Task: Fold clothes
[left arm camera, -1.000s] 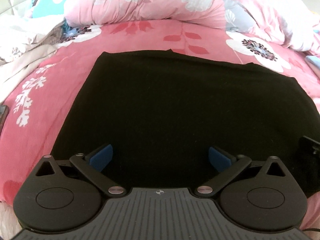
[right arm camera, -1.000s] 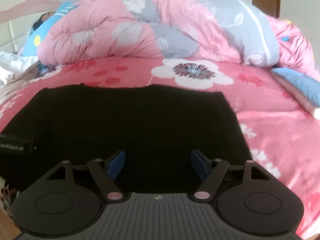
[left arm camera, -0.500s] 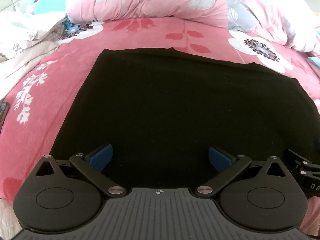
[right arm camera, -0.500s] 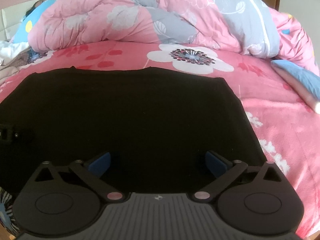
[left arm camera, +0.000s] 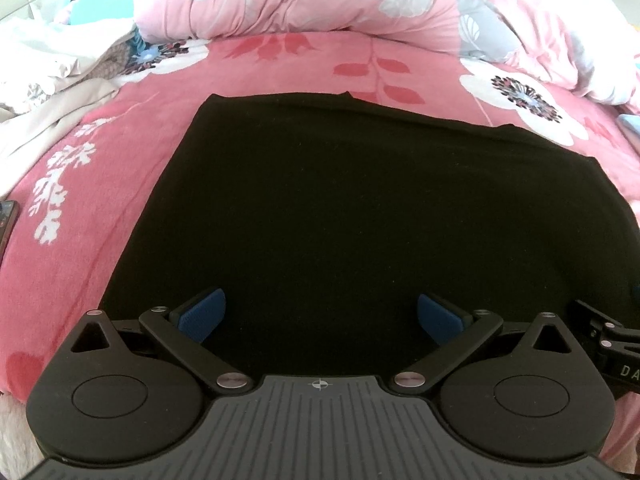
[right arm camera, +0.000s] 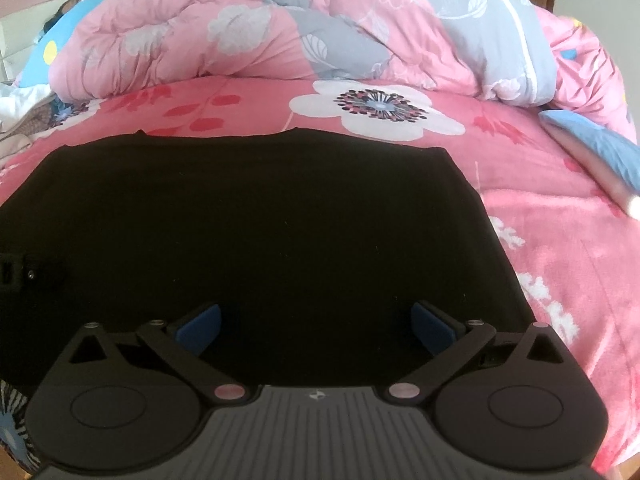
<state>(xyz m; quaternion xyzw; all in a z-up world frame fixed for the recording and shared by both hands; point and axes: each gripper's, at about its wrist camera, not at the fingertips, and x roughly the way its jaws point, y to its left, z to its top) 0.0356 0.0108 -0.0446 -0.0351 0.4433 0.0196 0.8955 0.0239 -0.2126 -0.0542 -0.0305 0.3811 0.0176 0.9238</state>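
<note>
A black garment [left arm camera: 360,208] lies flat on a bed with a pink flowered sheet [left arm camera: 100,216], smoothed into a broad rectangle. Its far edge runs nearly straight, with a small notch near the middle, and stops well short of the heaped quilt [right arm camera: 280,28] at the back; a band of bare sheet lies between them. In the left wrist view the garment's left edge slants down to the near side, with open sheet beside it out to pale crumpled cloth [left arm camera: 52,64] at the far left and a dark phone [left arm camera: 6,220] at the frame's edge. In the right wrist view the garment's right edge slants down likewise, with open sheet beyond it as far as a blue pillow [right arm camera: 596,140] at the far right. The left hand-held gripper [left arm camera: 320,316] hangs over the garment's near part, jaws wide apart, nothing between the blue pads [left arm camera: 202,314]; whether the tips touch the cloth cannot be told. The right hand-held gripper [right arm camera: 318,326] sits over the near right part of the garment, its jaws just widened to full spread, pads [right arm camera: 434,330] bare with only cloth under the gap. Each gripper's body shows at the other view's edge, so the two sit side by side along the near hem.
</note>
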